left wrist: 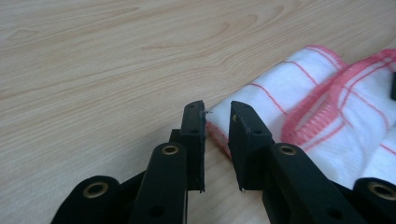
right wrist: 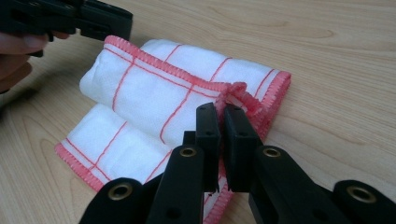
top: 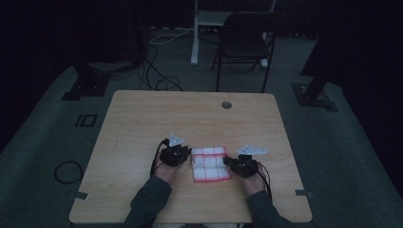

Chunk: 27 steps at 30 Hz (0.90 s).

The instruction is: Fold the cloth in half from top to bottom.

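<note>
A white cloth with red grid lines and a red hem lies folded on the wooden table, near its front edge. My left gripper is at the cloth's left side. In the left gripper view its jaws stand slightly apart, and a corner of the cloth lies in the gap. My right gripper is at the cloth's right side. In the right gripper view it is shut on the bunched red hem of the cloth, and the other gripper shows at the top left.
A round cable hole sits at the back of the table. Beyond the table stand a dark folding chair and a white desk leg, with cables on the grey floor. The room is dim.
</note>
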Available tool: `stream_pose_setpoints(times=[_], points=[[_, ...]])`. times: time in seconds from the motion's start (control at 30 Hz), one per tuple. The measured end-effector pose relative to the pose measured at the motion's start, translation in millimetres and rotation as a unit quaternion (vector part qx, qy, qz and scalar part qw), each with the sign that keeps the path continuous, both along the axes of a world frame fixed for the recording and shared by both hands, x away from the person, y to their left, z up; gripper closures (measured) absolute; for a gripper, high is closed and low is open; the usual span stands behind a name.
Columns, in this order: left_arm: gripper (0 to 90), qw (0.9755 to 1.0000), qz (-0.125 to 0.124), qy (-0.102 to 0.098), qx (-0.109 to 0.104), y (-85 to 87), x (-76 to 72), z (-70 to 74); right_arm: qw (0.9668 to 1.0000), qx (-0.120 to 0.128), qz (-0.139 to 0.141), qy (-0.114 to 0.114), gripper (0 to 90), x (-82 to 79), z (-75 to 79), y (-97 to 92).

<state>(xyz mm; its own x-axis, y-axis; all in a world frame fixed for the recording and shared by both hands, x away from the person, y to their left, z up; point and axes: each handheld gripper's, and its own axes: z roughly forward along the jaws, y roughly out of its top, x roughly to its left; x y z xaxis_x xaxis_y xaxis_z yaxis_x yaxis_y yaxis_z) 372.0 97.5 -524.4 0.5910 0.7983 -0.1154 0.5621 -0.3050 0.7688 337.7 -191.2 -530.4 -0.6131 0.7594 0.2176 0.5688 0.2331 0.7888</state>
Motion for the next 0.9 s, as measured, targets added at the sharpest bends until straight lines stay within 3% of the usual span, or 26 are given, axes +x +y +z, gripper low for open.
stream_pose_setpoints(times=[0.23,0.37,0.47,0.6,0.9], points=[[73.8,0.9995,-0.028,-0.009,0.005,-10.0,-8.2,2.4,1.0,0.002,0.002,-0.003,85.6,-0.7,0.5,-0.9],[73.0,0.999,-0.042,-0.015,0.0,-11.1,-16.8,5.9,1.0,0.004,0.0,-0.006,80.7,-1.6,2.1,-3.1],[72.5,0.9985,-0.052,-0.018,-0.003,-11.6,-25.7,7.3,0.9999,0.008,0.0,-0.009,72.1,-2.9,3.9,-8.4],[71.9,0.9979,-0.061,-0.022,-0.007,-11.8,-35.6,7.7,0.9998,0.012,-0.007,-0.011,68.0,-5.6,5.3,-17.0],[71.2,0.9967,-0.079,-0.019,-0.005,-13.8,-54.8,2.1,0.999,0.03,-0.026,-0.02,65.0,-9.7,9.4,-34.0]])
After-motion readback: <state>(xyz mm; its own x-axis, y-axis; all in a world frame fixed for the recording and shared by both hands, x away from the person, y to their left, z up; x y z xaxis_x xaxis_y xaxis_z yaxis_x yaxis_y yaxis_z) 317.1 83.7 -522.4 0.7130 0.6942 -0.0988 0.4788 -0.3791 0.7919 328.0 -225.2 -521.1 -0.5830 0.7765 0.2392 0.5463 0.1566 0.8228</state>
